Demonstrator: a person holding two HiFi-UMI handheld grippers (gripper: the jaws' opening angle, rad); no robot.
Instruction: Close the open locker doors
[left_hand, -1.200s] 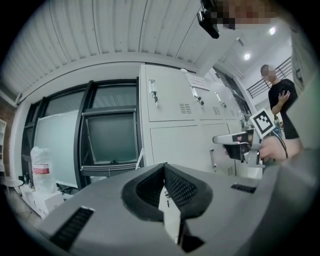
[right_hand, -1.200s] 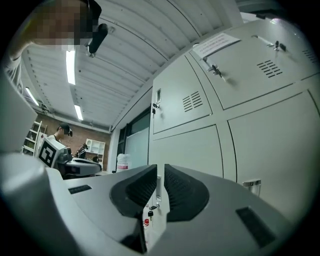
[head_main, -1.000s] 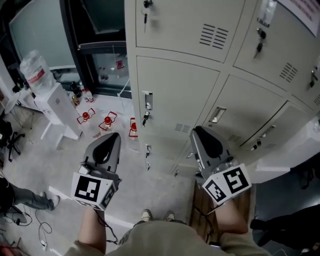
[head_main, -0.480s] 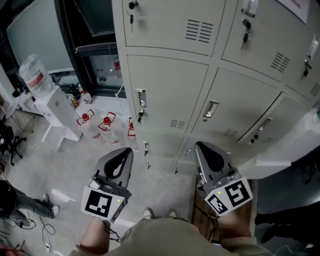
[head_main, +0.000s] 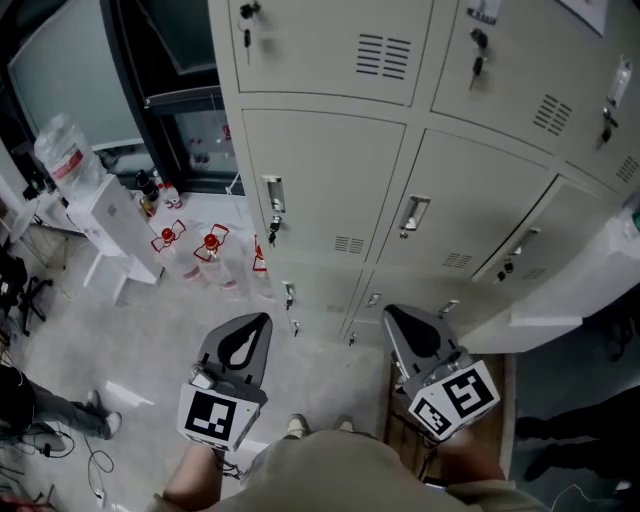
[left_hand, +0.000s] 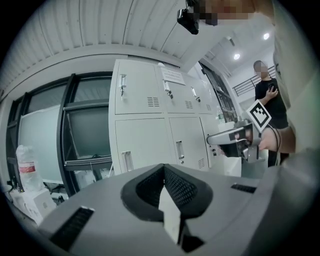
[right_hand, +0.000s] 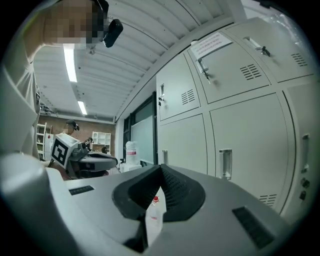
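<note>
The cream locker bank (head_main: 330, 170) fills the upper head view. Its doors there sit flush, each with a small handle (head_main: 272, 195). My left gripper (head_main: 256, 322) hangs in front of the bottom row, a short way off the doors, shut with nothing in it. My right gripper (head_main: 392, 313) is beside it, also shut and empty, pointing at the lower doors. In the left gripper view the shut jaws of the left gripper (left_hand: 163, 172) face the lockers (left_hand: 150, 130). Seen from the right gripper view, the right gripper (right_hand: 160, 170) points along the locker fronts (right_hand: 235, 140).
A white slab (head_main: 585, 285) juts out at the right of the lockers; I cannot tell what it is. Red-capped water bottles (head_main: 210, 245) stand on the floor at the left, beside a white dispenser (head_main: 100, 215). A person (left_hand: 270, 97) stands behind.
Both grippers have drawn back from the lockers toward my body, lower in the head view. More of the locker fronts now shows above them.
</note>
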